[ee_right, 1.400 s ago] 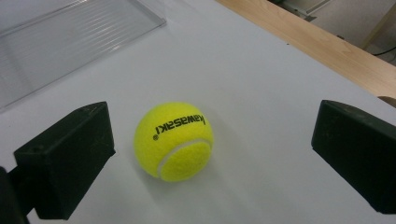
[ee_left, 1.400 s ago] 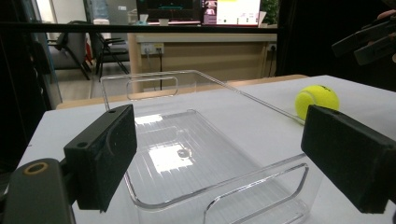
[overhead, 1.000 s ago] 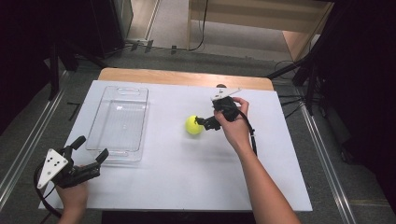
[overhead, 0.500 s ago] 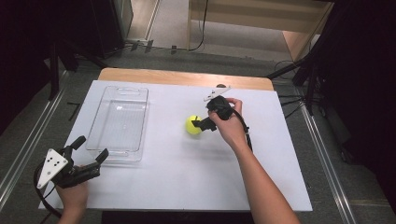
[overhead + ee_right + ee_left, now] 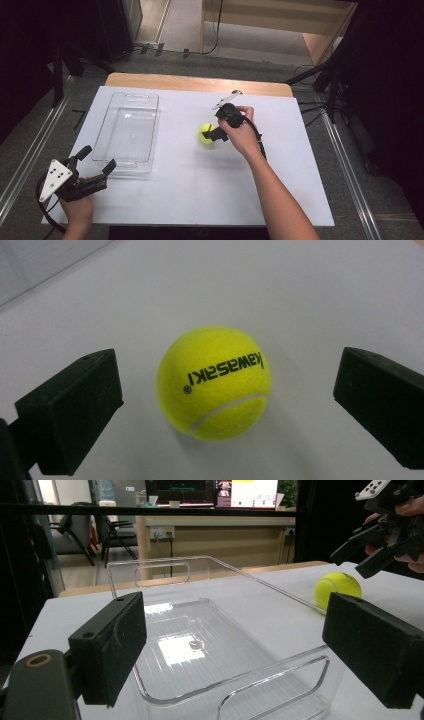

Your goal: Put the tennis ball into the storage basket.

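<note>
Jaws of the right gripper (image 5: pixel 227 405) are spread wide, one on each side of the yellow tennis ball (image 5: pixel 214 382), and they do not touch it. The ball sits on the white tabletop (image 5: pixel 200 185), right between the jaws. Jaws of the left gripper (image 5: pixel 245 645) are spread too and hold nothing. Just past them lies the clear tray (image 5: pixel 200 645), with the ball farther off to one side.

Round balls roll easily. If one jaw bumps the ball first, it could roll away out of the gap. If the jaws close too high on it, the ball could pop out from under them and bounce off.
</note>
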The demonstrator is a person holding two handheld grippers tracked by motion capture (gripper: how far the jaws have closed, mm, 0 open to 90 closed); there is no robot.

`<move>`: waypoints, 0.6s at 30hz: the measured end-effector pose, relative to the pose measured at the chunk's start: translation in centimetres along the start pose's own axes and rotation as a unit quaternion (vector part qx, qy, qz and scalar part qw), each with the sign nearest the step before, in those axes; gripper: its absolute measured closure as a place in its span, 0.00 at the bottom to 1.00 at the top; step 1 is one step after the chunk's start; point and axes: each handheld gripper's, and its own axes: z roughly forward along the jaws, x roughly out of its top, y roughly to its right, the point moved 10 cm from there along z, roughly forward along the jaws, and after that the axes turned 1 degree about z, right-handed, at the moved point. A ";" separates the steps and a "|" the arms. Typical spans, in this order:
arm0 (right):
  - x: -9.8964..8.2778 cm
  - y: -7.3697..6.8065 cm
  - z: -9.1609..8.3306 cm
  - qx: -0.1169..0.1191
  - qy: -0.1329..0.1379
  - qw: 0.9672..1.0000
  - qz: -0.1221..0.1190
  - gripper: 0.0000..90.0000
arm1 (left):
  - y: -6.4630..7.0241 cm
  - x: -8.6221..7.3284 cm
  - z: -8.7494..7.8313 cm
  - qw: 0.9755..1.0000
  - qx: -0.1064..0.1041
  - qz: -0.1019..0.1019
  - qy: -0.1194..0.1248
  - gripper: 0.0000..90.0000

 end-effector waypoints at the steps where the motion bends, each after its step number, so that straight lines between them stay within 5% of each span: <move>1: -0.1 0.0 0.1 -0.001 -0.007 1.000 0.000 0.00 | 0.0 0.0 0.0 1.000 0.000 0.000 0.000 0.12; 18: -0.7 0.0 2.1 0.005 -0.050 0.999 0.011 0.00 | 0.0 0.0 0.0 1.000 -0.002 0.000 0.001 0.12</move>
